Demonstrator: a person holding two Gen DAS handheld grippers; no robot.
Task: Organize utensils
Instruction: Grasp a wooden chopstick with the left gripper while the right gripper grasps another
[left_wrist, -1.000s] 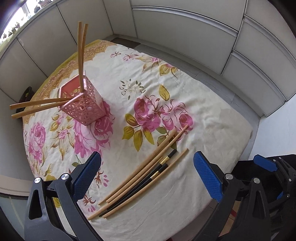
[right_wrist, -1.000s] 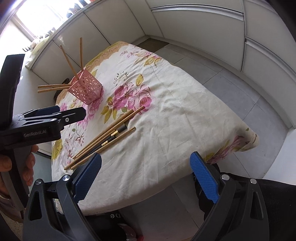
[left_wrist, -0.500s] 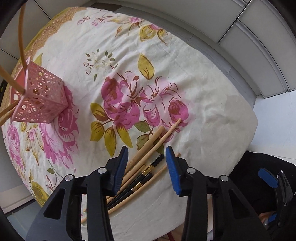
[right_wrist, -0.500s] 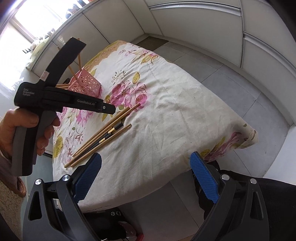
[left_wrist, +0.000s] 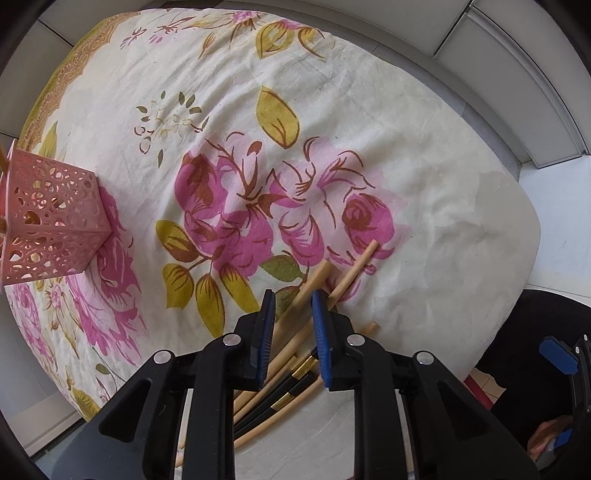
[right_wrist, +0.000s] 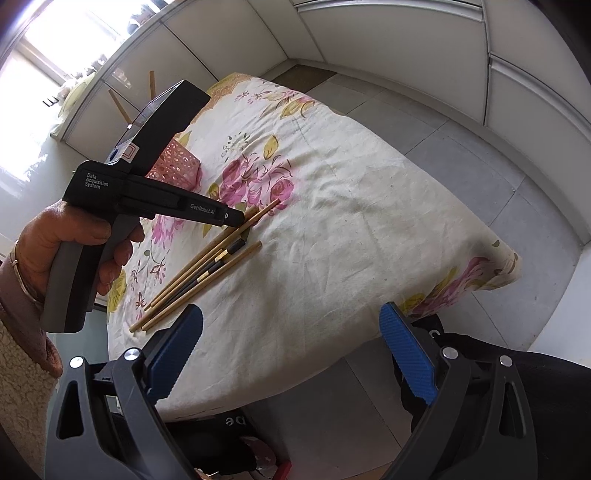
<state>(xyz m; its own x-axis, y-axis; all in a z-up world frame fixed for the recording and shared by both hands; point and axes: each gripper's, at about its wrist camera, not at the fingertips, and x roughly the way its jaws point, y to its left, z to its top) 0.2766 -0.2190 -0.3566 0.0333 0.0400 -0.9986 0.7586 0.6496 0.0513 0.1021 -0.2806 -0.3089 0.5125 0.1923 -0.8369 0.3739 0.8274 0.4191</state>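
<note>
Several chopsticks (left_wrist: 314, 280), bamboo ones and black ones with gold bands (left_wrist: 295, 384), lie in a loose bundle (right_wrist: 207, 273) near the table's front edge. My left gripper (left_wrist: 291, 295) points straight down over the bundle's far end. Its jaws are closing, with one thick bamboo chopstick in the gap, and the pads stand clear of it. From the right wrist view, a hand holds the left gripper (right_wrist: 236, 219) with its tips down at the bundle. A pink perforated holder (left_wrist: 51, 221) stands at the left. My right gripper (right_wrist: 291, 314) hangs open off the table's near edge, with nothing in it.
A floral tablecloth (left_wrist: 443, 221) covers the table. The pink holder (right_wrist: 175, 166) has bamboo chopsticks (right_wrist: 152, 83) standing in it. White cabinet walls and grey floor tiles (right_wrist: 461, 155) surround the table. Dark trousers (right_wrist: 554, 387) show at the lower right.
My left gripper came down onto the far end of the chopstick bundle, and its jaws narrowed from wide open to a slim gap around one chopstick. The right gripper stayed put.
</note>
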